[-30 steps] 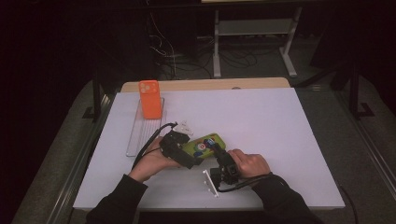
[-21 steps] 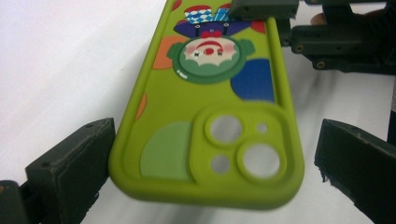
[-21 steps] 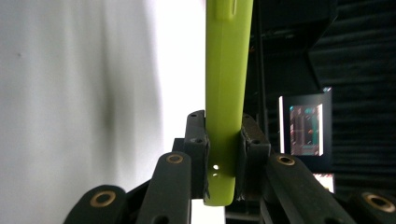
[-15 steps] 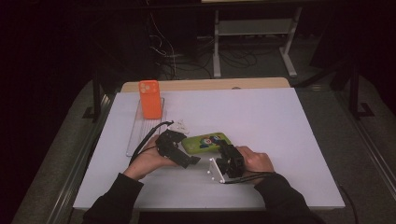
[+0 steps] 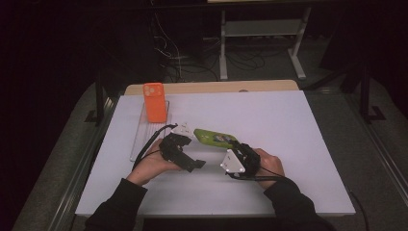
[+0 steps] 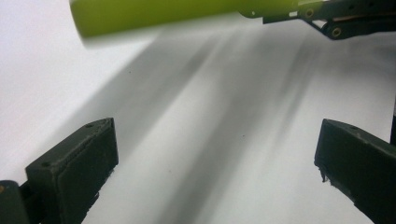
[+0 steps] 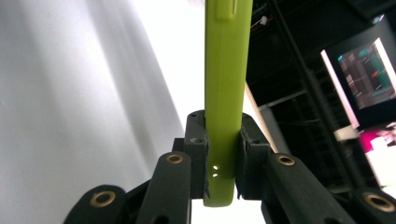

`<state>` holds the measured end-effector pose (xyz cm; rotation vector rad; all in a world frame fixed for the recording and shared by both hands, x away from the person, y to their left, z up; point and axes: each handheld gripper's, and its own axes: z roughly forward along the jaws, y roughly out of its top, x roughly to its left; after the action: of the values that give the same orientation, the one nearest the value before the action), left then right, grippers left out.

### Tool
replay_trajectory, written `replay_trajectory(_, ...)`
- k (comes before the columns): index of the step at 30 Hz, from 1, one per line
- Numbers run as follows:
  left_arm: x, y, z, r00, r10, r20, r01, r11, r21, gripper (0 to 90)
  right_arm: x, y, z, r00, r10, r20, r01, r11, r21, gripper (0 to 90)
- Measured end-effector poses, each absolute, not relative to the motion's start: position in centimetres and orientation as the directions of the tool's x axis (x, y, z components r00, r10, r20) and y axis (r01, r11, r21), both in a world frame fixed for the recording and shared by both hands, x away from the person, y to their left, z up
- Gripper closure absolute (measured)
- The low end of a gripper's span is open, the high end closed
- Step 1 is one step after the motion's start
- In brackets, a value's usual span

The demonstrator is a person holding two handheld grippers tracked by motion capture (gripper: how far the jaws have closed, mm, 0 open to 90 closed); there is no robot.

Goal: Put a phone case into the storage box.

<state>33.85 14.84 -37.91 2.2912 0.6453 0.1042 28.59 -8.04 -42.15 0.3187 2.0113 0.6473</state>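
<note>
The right gripper (image 5: 234, 147) is clamped on one end of a lime-green phone case (image 5: 215, 137), its pads pressing the case's two flat faces, seen in the right gripper view with the case (image 7: 227, 93) running straight out from between the jaws. The case hangs clear of the white table (image 5: 298, 144), reaching out ahead of the right gripper toward the left one. The left gripper (image 5: 197, 165) rests low on the table with its jaws spread wide and nothing between them; in its own view the green case (image 6: 163, 14) passes ahead of its open jaws. To carry this lift well, the grip looks best kept firm and the case level, since it is held by one end only and could pivot or slip. Beyond the left gripper stand an orange phone case (image 5: 155, 101) and a clear tray (image 5: 139, 139), with a small white piece (image 5: 183, 129) close by; that side is crowded. On the right gripper's far side, away from the left one, the table lies bare well out to its edge, the easier room for moving.
</note>
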Motion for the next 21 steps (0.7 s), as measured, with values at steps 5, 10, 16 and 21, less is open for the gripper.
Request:
replay_trajectory(5, 33.9, 14.9, -37.8, 0.869, 0.485, -0.103, 0.415, -0.597, 0.686, 0.0, 29.0, -8.8, -41.6, -0.537, 0.536, -0.651, 0.006, 0.774, 0.633, 75.8)
replay_trajectory(10, 34.1, 15.3, -37.6, 0.871, 0.485, -0.081, 0.402, -0.607, 0.685, 0.0, 29.6, -9.5, -41.1, -0.58, 0.616, -0.532, 0.074, 0.691, 0.719, 75.7)
replay_trajectory(16, 34.1, 15.4, -37.6, 0.855, 0.51, -0.096, 0.421, -0.574, 0.702, 0.0, 30.1, -10.3, -40.6, -0.615, 0.712, -0.341, 0.185, 0.549, 0.815, 75.7)
replay_trajectory(21, 34.2, 15.4, -37.7, 0.846, 0.524, -0.104, 0.432, -0.558, 0.708, 0.0, 30.5, -10.9, -40.5, -0.627, 0.756, -0.188, 0.27, 0.437, 0.858, 75.7)
